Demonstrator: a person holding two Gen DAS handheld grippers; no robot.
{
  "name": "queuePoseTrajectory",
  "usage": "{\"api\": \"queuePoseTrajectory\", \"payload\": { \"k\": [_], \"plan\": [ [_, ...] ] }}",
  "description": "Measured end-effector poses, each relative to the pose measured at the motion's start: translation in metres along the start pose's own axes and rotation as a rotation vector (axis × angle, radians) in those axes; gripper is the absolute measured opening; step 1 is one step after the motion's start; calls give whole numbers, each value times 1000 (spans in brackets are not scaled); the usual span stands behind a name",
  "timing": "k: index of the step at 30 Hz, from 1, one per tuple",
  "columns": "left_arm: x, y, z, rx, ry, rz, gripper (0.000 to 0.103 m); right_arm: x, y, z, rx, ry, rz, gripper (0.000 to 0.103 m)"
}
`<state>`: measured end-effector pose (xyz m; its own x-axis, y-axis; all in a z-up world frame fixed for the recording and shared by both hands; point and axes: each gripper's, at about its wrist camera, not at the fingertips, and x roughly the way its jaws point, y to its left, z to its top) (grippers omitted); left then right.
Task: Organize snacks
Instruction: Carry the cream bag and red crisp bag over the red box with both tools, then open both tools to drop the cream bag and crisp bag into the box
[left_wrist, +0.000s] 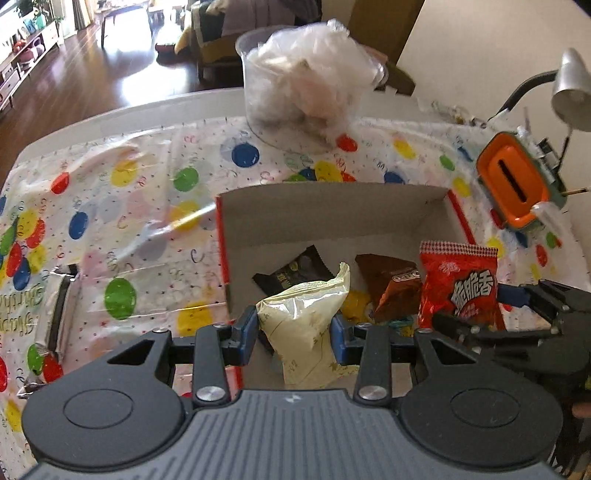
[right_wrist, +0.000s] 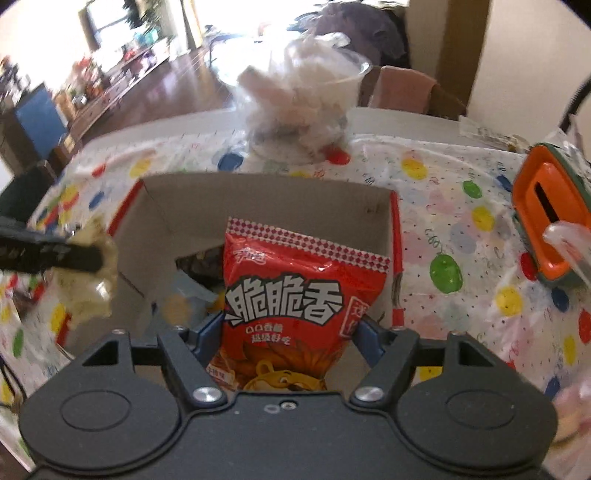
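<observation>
Both over the box (left_wrist: 332, 218) now, left tongs (left_wrist: 293, 328) pinching the cream packet (left_wrist: 306, 325), right tongs (right_wrist: 288, 332) clamped wide on the red bag (right_wrist: 295, 302); could easily bump each other or drop wide of the rim.

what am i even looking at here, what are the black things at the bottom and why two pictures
The black shapes are two hand-held grippers, each with a camera looking along its fingers, so there is one picture per hand. A person carries them; there is no robot arm.

In the left-hand picture, the left gripper is shut on a pale yellow snack packet. In the right-hand picture, the right gripper is shut on a red snack packet.

Both are held over an open cardboard box that already holds a black packet and a brown packet. The box stands on a tablecloth with coloured dots. Behind it is a clear tub of plastic bags, and to the right an orange container.
</observation>
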<state>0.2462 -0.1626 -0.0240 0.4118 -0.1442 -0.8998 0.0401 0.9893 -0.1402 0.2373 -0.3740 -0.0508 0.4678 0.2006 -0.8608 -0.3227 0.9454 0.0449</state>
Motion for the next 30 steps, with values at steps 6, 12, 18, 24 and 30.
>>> {"api": "queuePoseTrajectory", "payload": {
  "k": [6,12,18,24,30],
  "plan": [
    [31,-17,15,29,41,32,39,25,5,2,-70,49,-3,73],
    [63,-24,26,36,107,95,39,42,5,2,-97,85,5,73],
    [78,-31,27,46,149,96,39,51,5,-2,-114,101,4,73],
    [87,-39,25,61,181,106,39,56,2,-3,-113,110,5,73],
    [87,-43,23,55,184,112,40,53,-2,-2,-88,101,19,78]
  ]
}}
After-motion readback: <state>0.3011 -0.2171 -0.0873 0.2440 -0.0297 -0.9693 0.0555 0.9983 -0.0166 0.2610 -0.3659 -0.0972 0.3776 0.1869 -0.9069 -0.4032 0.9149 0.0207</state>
